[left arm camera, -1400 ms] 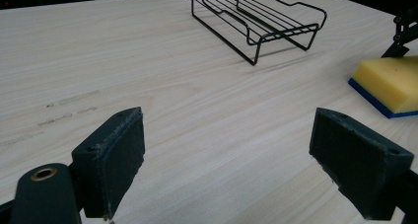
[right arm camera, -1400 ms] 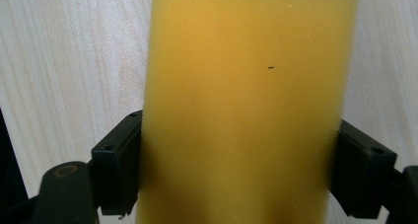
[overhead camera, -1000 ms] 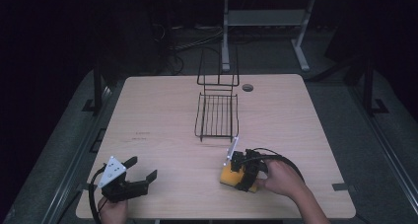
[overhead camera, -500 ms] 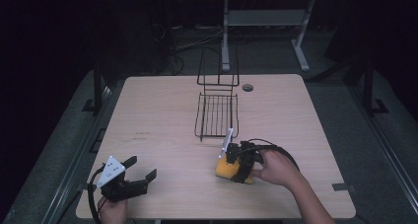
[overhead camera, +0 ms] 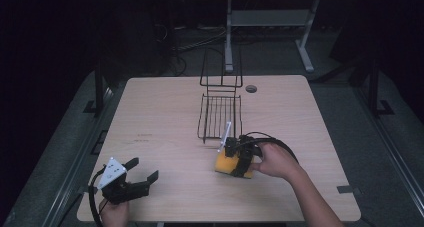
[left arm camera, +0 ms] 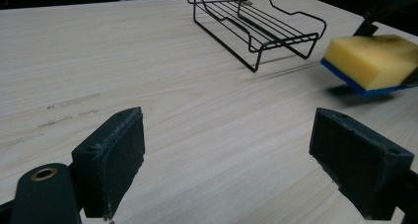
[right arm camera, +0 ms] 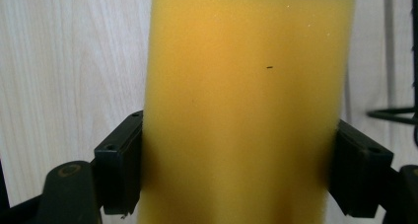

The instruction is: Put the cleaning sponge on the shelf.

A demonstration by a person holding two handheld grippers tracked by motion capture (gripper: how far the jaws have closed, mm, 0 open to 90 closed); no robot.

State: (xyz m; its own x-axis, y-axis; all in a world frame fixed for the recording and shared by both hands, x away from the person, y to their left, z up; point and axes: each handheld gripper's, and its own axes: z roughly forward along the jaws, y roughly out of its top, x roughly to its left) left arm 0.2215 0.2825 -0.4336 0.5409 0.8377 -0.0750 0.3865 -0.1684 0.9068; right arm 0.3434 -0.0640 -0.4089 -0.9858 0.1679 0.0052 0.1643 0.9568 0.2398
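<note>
Sponge (overhead camera: 226,163) in right tongs (overhead camera: 239,157) carried leftward since earlier, nearer rack (overhead camera: 220,116)

The right claw (overhead camera: 235,156) has carried the sponge (overhead camera: 226,164) left, nearer the wire rack (overhead camera: 220,114)

Black tongs (overhead camera: 141,171), grey triangular plate (overhead camera: 112,170), black cable (overhead camera: 93,203), bare forearms.
</note>
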